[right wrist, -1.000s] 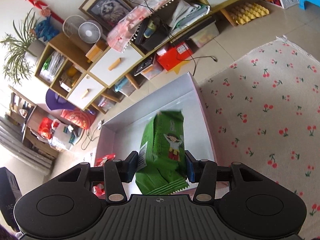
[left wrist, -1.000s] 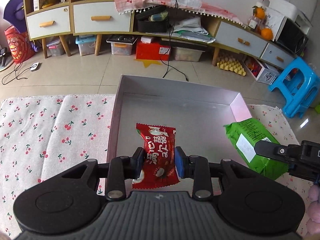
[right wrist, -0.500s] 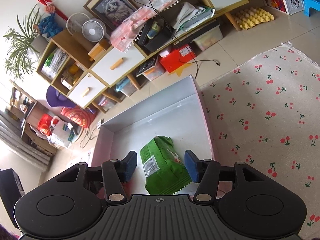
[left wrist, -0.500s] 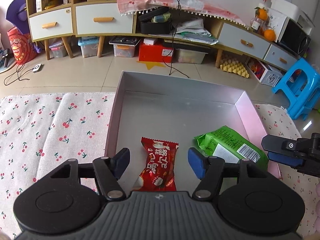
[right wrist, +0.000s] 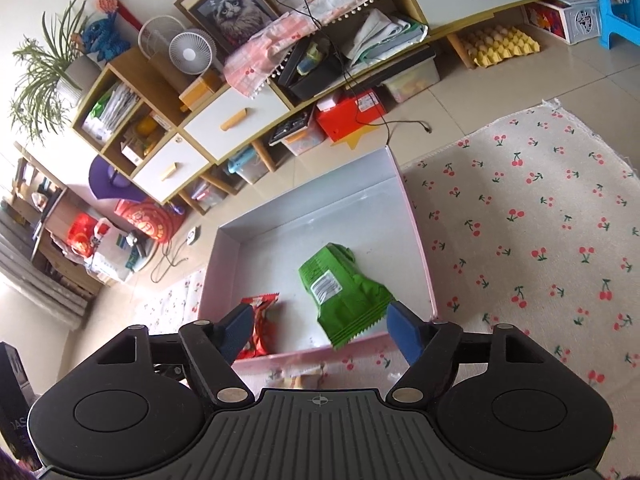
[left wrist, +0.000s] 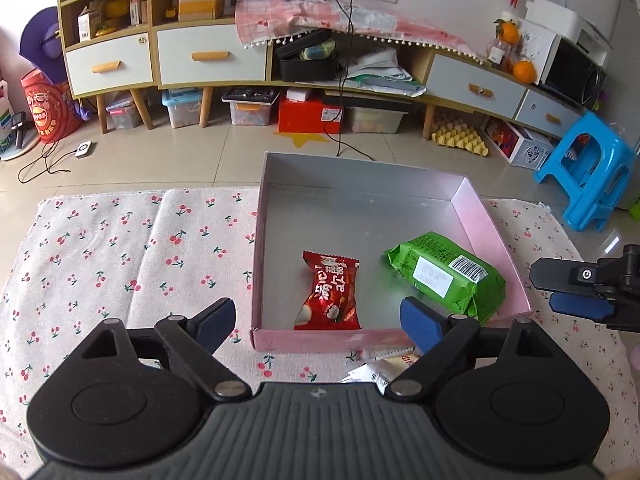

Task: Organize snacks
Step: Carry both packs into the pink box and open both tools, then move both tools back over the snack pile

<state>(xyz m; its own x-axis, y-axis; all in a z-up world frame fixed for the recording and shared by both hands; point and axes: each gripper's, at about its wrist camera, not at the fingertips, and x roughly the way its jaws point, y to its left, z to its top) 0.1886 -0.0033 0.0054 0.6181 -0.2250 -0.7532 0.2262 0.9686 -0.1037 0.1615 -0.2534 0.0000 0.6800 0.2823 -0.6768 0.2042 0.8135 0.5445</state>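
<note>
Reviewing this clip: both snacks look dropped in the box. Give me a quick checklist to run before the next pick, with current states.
1. Red snack lying flat inside the box: ok.
2. Green snack fully in the box: not ok; in the right wrist view one end lies on the near wall.
3. Left gripper free of the red snack: ok, jaws opening, nothing between them.
4. Right gripper free of the green snack: ok, jaws opening, pads off the pack.
5. More snacks to pick: ok, wrappers show in front of the box.
6. How many remain: cannot tell, the left gripper hides them.
</note>
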